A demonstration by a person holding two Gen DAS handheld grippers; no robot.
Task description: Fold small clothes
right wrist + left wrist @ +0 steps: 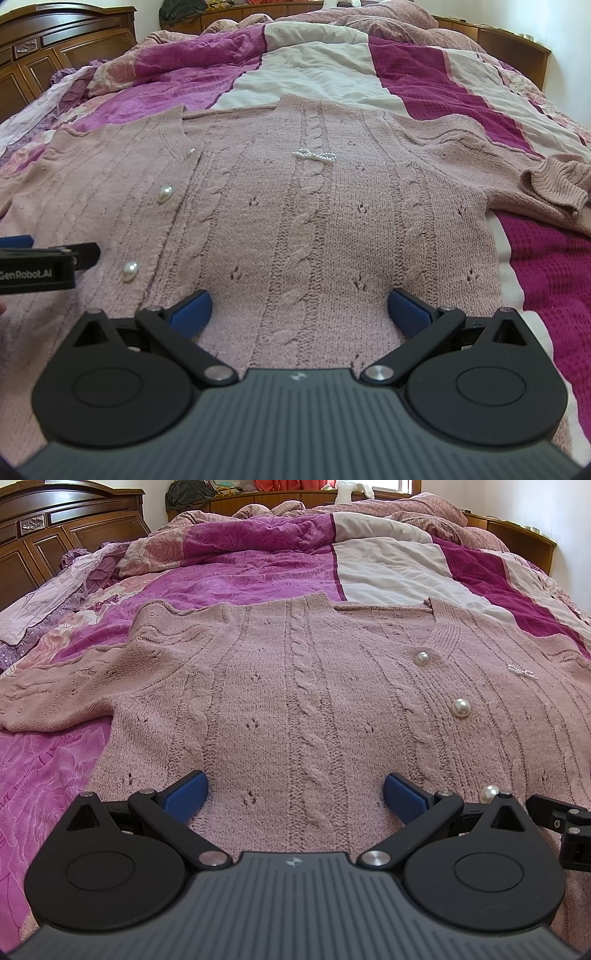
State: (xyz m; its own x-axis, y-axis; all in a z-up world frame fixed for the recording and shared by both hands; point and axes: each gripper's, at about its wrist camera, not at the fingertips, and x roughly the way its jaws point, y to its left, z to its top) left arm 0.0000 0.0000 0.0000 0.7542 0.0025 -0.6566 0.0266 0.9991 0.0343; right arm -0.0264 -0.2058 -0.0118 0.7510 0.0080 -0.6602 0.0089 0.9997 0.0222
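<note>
We are looking along both tools at a pink cable-knit cardigan (295, 686) lying spread flat, front up, on the bed (240, 576), over a magenta floral quilt (44, 775) and a cream and maroon blanket (535, 277). Its near hem is hiding under both tool bodies, so we cannot tell where the bottom edge is lying.

The left hand-held gripper (295, 797) is sitting low over the left front panel with its blue fingers (186, 797) standing wide apart, nothing between them, knit showing in the gap. The right hand-held gripper (299, 314) is doing the same over the right front panel, fingers (410, 314) spread wide and gripping nothing. Whether the fingertips are pressing the fabric or hovering just above it is hard to make out.

In the left view we are seeing 3 pearl buttons (461, 707) along the placket, the nearest partly blocked by the tool's linkage. The small bead bow (314, 155) is showing clearly in the right view only. The left sleeve (55, 694) is running off the frame's left edge; the right sleeve (554, 184) is lying bunched, its cuff turned over.

Open bedding is lying beyond the neckline (384, 607) and to either side of the body. A dark wooden headboard (55, 528) is standing at far left.
</note>
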